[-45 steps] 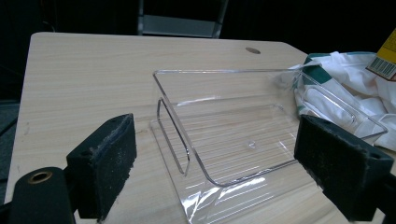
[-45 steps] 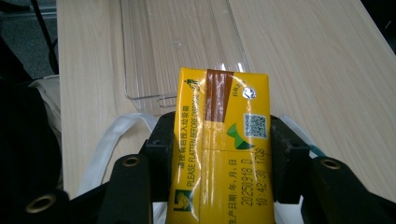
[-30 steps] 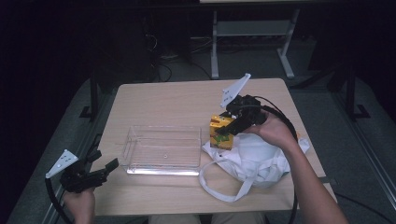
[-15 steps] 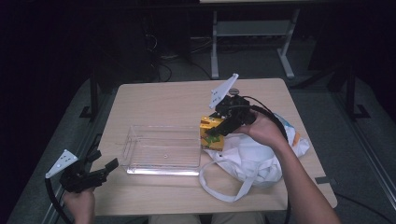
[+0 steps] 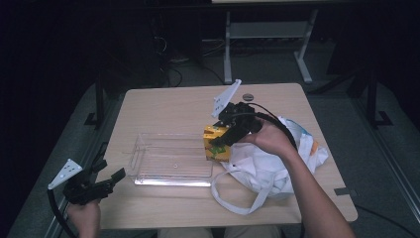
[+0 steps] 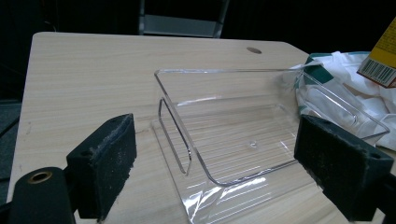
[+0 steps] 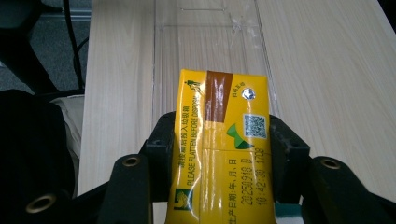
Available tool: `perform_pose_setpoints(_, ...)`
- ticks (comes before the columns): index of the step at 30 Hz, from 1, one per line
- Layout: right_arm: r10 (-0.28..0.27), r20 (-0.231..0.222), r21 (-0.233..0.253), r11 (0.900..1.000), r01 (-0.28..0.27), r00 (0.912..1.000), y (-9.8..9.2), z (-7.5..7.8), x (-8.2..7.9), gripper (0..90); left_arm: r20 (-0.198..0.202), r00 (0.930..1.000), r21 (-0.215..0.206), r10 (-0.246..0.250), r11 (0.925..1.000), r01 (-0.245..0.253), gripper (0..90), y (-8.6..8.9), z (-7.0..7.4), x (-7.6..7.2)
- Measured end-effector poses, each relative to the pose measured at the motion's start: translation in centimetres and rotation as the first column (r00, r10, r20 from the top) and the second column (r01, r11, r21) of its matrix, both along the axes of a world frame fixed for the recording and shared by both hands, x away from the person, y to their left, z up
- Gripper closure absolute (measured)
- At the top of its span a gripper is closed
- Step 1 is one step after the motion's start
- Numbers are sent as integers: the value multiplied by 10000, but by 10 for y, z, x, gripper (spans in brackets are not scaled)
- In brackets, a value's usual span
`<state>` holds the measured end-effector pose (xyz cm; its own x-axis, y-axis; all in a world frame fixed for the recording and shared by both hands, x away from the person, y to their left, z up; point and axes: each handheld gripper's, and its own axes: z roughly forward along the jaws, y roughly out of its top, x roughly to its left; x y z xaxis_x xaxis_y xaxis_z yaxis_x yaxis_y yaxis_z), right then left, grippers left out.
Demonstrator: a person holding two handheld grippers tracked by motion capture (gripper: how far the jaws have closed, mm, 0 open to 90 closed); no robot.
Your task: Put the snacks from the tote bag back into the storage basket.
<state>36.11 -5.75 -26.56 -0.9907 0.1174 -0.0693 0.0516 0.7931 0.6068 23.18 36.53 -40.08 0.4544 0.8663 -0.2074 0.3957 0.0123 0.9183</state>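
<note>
A yellow drink carton [image 5: 217,143] [image 7: 222,149] is held at the right end of a clear plastic tray [image 5: 171,159], with my right gripper [image 5: 225,138] [image 7: 219,140] shut on its sides. The carton's top faces the right gripper view, and its barcode corner [image 6: 383,56] shows in the left gripper view. The tray [image 6: 243,135] [image 7: 210,32] lies empty on the wooden table [image 5: 168,109]. My left gripper [image 5: 101,181] [image 6: 224,158] is open at the table's front left corner, its pads [image 6: 105,163] wide apart and facing the tray's near end.
A white cloth bag [image 5: 270,163] with green trim [image 6: 345,84] lies crumpled right of the tray, its strap looping toward the front edge. A round cable hole [image 5: 247,96] sits near the table's far edge. A metal stand [image 5: 267,29] rises behind the table.
My right gripper has carried the carton leftward from over the bag toward the tray's right end. The left gripper has stayed put.
</note>
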Motion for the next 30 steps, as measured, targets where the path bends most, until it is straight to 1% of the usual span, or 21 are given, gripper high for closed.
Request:
perform_pose_setpoints(5, 182, 66, 74, 9998, -183, 9998, 7, 0, 0, 520, 7, 10000, -9, -7, 10000, 7, 126, 0, 0, 0)
perform_pose_setpoints(8, 181, -21, 31, 9998, -181, 9998, 10, 0, -1, 520, 13, 10000, -1, -10, 10000, 10, 126, 0, 0, 0)
perform_pose_setpoints(14, 350, 30, -36, 9994, -350, 9994, 17, -2, -1, 520, 14, 10000, 7, -7, 10000, 7, 126, 0, 0, 0)
perform_pose_setpoints(17, 350, -77, -50, 9994, -350, 9994, 20, -2, -2, 520, 7, 10000, 5, 2, 10000, -2, 126, 0, 0, 0)
perform_pose_setpoints(22, 467, -129, -32, 9989, -467, 9988, 26, -3, -3, 520, 9, 10000, 7, 3, 10000, -3, 126, 0, 0, 0)
perform_pose_setpoints(23, 534, -49, 13, 9986, -534, 9986, 27, -4, -3, 520, 9, 10000, 14, -2, 10000, 2, 126, 0, 0, 0)
perform_pose_setpoints(25, 521, -86, -56, 9986, -522, 9986, 29, -4, -4, 520, 5, 10000, 9, 1, 10000, -1, 126, 0, 0, 0)
perform_pose_setpoints(26, 569, -64, -16, 9984, -570, 9984, 30, -5, -3, 520, 5, 10000, 6, 1, 10000, -1, 126, 0, 0, 0)
perform_pose_setpoints(27, 560, -130, -41, 9984, -560, 9983, 31, -5, -4, 520, 2, 10000, 11, 3, 10000, -3, 126, 0, 0, 0)
perform_pose_setpoints(29, 662, -52, -39, 9978, -662, 9978, 34, -5, -5, 520, 2, 10000, 15, 0, 10000, 0, 126, 0, 1, 0)
perform_pose_setpoints(30, 646, -88, -59, 9979, -647, 9979, 35, -5, -5, 520, -2, 10000, 8, -3, 10000, 3, 126, 0, 1, 0)
